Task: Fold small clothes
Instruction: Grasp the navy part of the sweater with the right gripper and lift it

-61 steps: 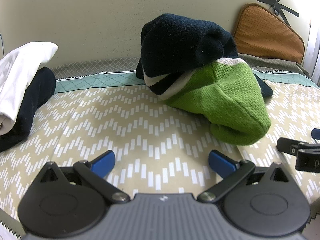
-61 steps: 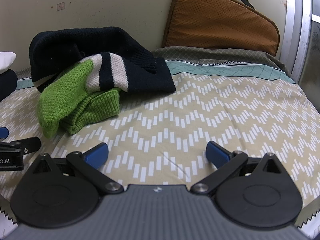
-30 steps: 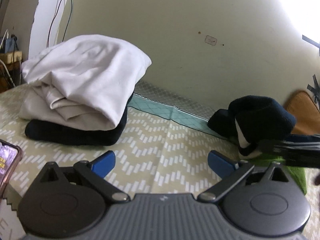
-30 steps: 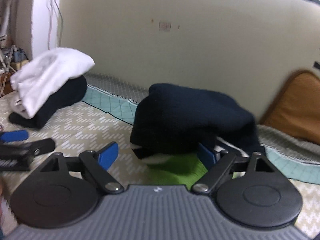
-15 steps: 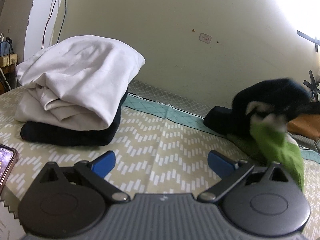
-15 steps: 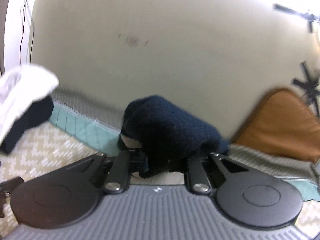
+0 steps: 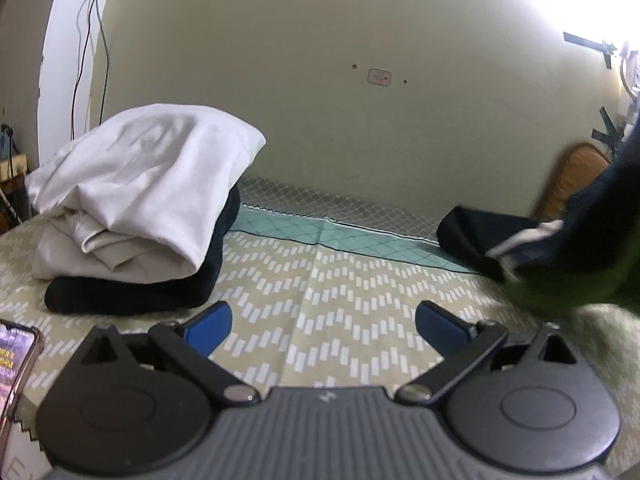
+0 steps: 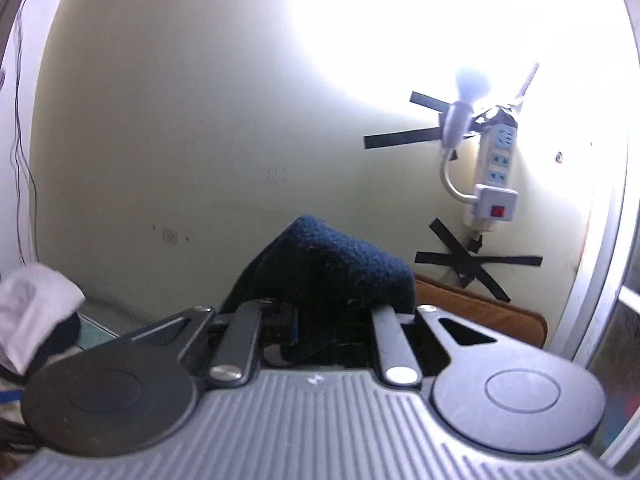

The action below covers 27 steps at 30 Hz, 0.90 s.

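My right gripper (image 8: 316, 332) is shut on the navy, white and green knit sweater (image 8: 332, 268) and holds it lifted, pointing up at the wall. In the left wrist view the sweater (image 7: 560, 256) hangs blurred at the right edge, its navy end still touching the bed. My left gripper (image 7: 320, 320) is open and empty, low over the patterned bedsheet (image 7: 340, 304). A folded stack of white cloth (image 7: 140, 184) on a dark garment (image 7: 132, 296) lies at the left.
A phone (image 7: 12, 360) lies at the left edge near my left gripper. An orange cushion (image 8: 480, 316) leans on the wall at the right. A power strip with a lamp (image 8: 496, 176) is taped to the wall. Cables hang at the far left.
My right gripper closed on the sweater and lifted it, tilting upward toward the wall. The sweater rose off the bed at the right of the left wrist view. My left gripper barely moved.
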Motion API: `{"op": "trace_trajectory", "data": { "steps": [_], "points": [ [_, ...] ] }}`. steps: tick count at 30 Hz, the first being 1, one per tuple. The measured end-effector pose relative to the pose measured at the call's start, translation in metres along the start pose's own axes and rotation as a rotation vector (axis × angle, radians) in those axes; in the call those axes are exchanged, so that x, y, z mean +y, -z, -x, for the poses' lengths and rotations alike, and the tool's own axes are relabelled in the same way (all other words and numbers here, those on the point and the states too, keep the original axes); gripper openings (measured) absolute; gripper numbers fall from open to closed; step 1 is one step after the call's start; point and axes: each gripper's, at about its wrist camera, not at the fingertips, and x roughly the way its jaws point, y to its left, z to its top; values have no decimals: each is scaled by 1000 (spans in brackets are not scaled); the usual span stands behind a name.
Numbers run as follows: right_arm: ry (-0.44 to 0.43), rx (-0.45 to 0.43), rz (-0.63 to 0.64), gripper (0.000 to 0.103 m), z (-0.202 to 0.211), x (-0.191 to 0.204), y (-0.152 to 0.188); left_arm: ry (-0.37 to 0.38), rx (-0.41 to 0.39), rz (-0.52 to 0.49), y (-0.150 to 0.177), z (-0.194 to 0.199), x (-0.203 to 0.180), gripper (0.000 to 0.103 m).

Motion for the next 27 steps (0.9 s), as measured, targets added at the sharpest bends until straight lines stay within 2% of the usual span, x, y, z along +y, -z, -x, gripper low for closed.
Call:
{"op": "trace_trajectory", "data": {
  "steps": [5,9,16,19,22,23,25,27],
  "points": [
    [-40,-26,-30,17,6,9,-23,-17,-22,-26,1,3,-5,101],
    [-105,-91,-27,16,16,24,-57,-17,-24,-20,0,3,-3,101],
    [-282,-199,-42,16,38,54,-115,-17,-19,22,0,3,5,102],
    [-346,-262,-116,16,48,48,-131,-17,-14,41,-2,2,8,102],
    [-336,-304,-168,16,47,30,-127,-14,-8,59,-2,2,12,102],
    [-323,-290,-179,17,41,23,-120,-14,-7,62,-1,2,12,102],
    [-282,-208,-214,17,18,6,-99,-11,-5,66,-1,1,13,102],
    [-212,-53,-200,17,-20,-8,-66,-9,-3,65,-1,1,12,102]
  ]
}}
